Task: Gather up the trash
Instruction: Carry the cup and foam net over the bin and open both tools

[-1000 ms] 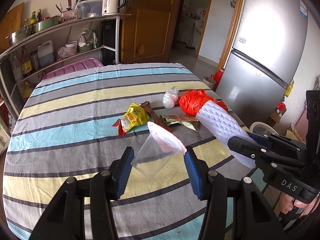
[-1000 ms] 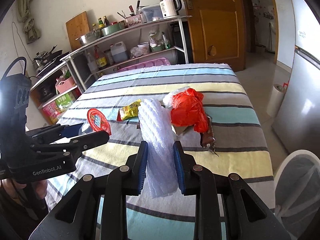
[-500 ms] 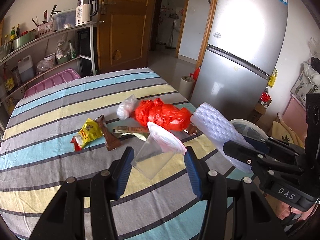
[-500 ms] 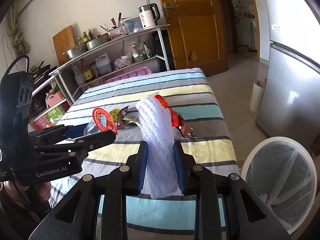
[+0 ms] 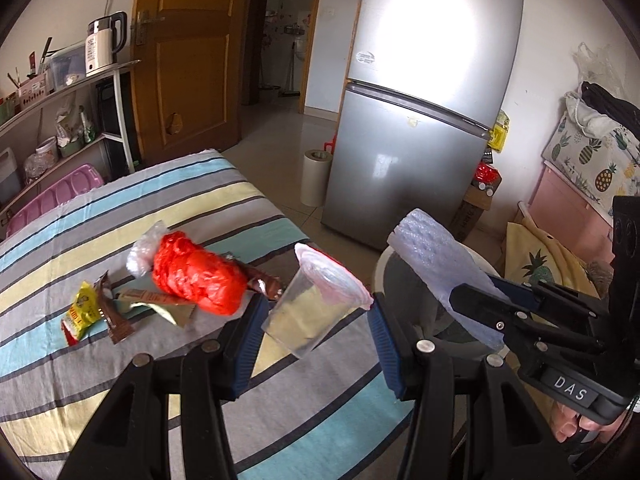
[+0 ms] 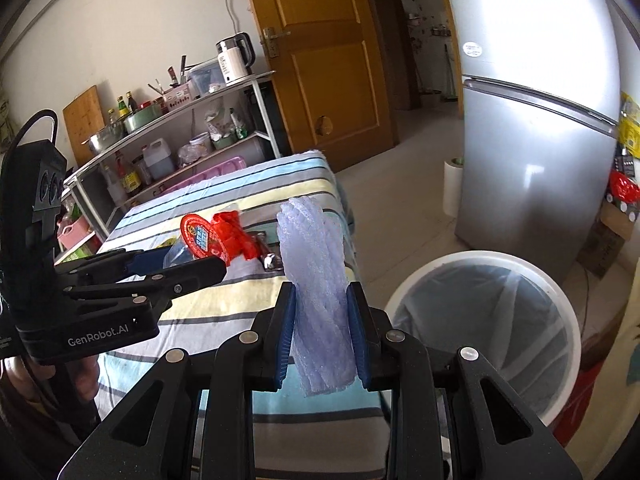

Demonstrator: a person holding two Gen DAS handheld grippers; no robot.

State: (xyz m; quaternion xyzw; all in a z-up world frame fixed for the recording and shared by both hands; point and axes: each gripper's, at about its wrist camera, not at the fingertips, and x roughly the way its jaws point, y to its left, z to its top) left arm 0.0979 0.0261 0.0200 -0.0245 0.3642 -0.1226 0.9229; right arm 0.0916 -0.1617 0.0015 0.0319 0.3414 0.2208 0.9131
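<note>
My left gripper (image 5: 316, 314) is shut on a clear plastic cup (image 5: 304, 316) that lies tilted between the blue pads; the right wrist view shows its red printed lid (image 6: 198, 236). My right gripper (image 6: 322, 314) is shut on a roll of pale bubble wrap (image 6: 316, 264), which stands up between the fingers. Both grippers hang at the table's right end, beside a white lined trash bin (image 6: 402, 296). On the striped table (image 5: 120, 208) lie a red plastic bag (image 5: 196, 276), a yellow packet (image 5: 82, 312), a brown wrapper (image 5: 116, 322) and a clear bag (image 5: 142, 248).
A silver fridge (image 5: 420, 120) stands just beyond the bin, with a paper roll (image 5: 316, 178) on the floor by it. A metal shelf rack (image 6: 180, 128) with a kettle and bottles lines the wall behind the table. A wooden door (image 6: 332, 60) is shut.
Both grippers have swung right with the cup and the bubble wrap, from over the middle of the table to its right end. The bin has come fully into view.
</note>
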